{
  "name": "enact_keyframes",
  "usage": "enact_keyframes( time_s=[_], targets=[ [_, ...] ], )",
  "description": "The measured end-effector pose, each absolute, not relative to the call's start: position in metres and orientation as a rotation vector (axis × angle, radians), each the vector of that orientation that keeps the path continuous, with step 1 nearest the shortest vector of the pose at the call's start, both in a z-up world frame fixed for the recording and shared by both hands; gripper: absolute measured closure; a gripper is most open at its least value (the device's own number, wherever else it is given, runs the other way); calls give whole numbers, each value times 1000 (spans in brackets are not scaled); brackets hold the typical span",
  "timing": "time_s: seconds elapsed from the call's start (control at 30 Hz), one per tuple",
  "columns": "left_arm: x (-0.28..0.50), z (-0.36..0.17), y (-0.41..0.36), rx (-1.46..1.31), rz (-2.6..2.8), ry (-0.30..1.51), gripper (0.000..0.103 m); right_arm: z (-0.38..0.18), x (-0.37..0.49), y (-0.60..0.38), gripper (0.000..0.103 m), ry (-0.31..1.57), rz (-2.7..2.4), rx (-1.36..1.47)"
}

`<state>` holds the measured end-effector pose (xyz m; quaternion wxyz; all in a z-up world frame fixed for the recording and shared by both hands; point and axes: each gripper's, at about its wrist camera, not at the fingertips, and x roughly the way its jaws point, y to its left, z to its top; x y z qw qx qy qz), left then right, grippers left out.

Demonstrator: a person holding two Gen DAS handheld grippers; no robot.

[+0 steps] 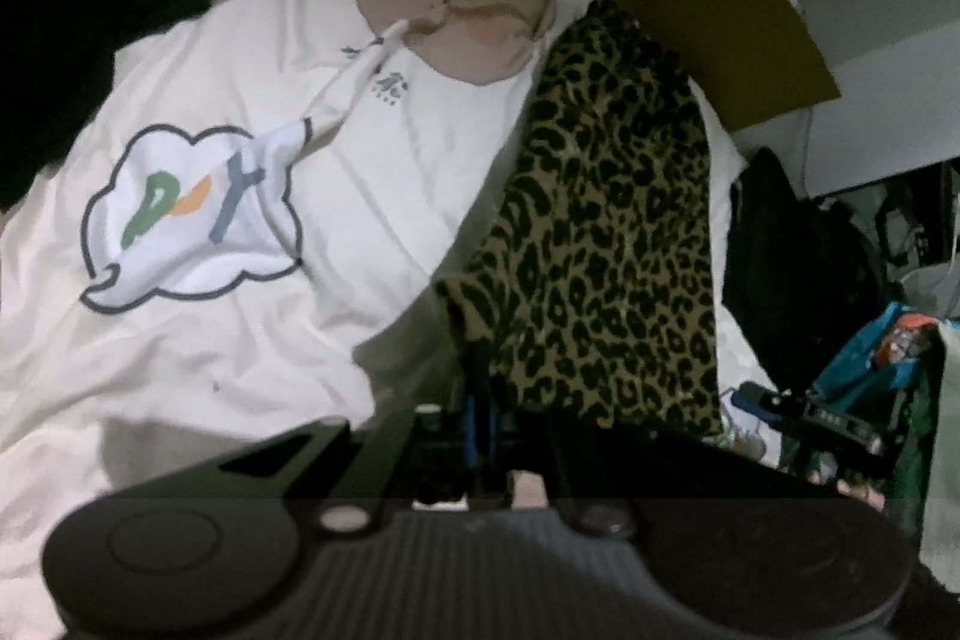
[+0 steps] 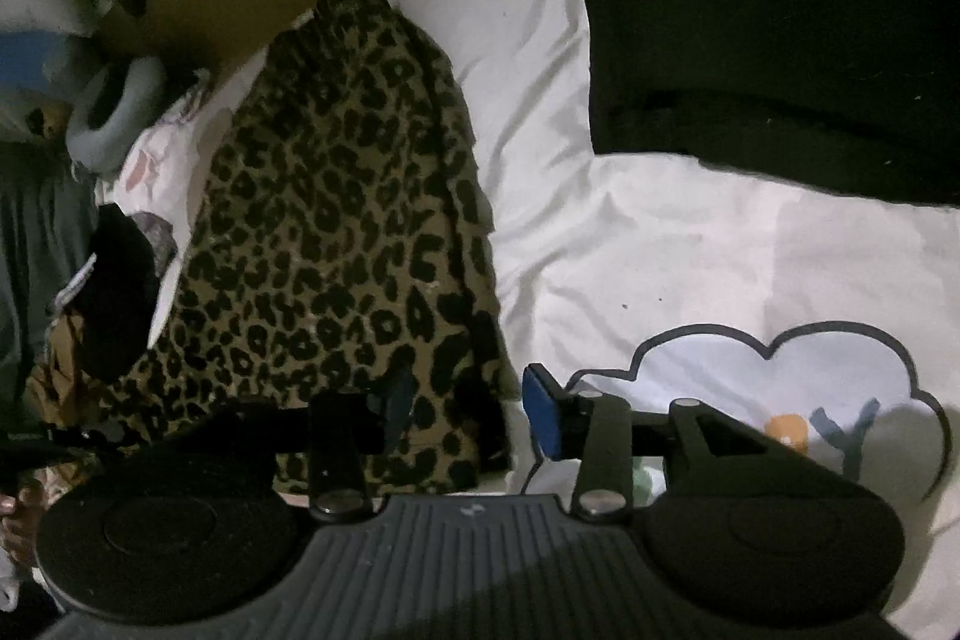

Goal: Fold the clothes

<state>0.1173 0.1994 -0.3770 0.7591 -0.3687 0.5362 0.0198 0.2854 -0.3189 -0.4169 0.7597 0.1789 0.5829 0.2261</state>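
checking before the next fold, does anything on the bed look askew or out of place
The leopard-print garment lies in a long folded strip, but slanted across the white printed bedsheet, with its near end rumpled between the right gripper's open jaws. A black garment sits off in the far corner. Nothing looks damaged or spilled.

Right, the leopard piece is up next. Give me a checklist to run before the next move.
1. Left tongs shut: ok.
2. Left tongs actually holding the leopard garment: cannot tell; their tips sit at its near edge, but the spot is too dark.
3. Right tongs open and placed over the garment's near corner: ok.
4. Right tongs gripping the cloth: not ok; the pads stand apart from it.
5. Bare white bedding beside the garment to fold onto: ok.
6. Black cloth clear of the garment: ok; bedding shows between them.
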Motion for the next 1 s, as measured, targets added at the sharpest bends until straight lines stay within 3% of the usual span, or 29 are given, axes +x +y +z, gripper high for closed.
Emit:
enact_keyframes(
  time_s=[0.4, 0.5, 0.53, 0.6, 0.63, 1.0],
  targets=[
    [122, -390, 203, -816, 44, 1177, 99, -452, 296, -310, 58, 1345, 568, 442],
    [121, -386, 203, -823, 42, 1153, 99, -457, 302, -298, 68, 1362, 570, 442],
    [120, -384, 203, -828, 42, 1141, 99, -457, 304, -294, 75, 1366, 560, 434],
    [120, -380, 201, -836, 35, 1127, 100, -457, 307, -287, 98, 1375, 552, 428],
    [121, -378, 200, -831, 27, 1128, 100, -456, 308, -284, 101, 1379, 551, 427],
    [119, -357, 194, -827, -30, 1112, 100, -411, 295, -288, 102, 1312, 593, 429]
  ],
)
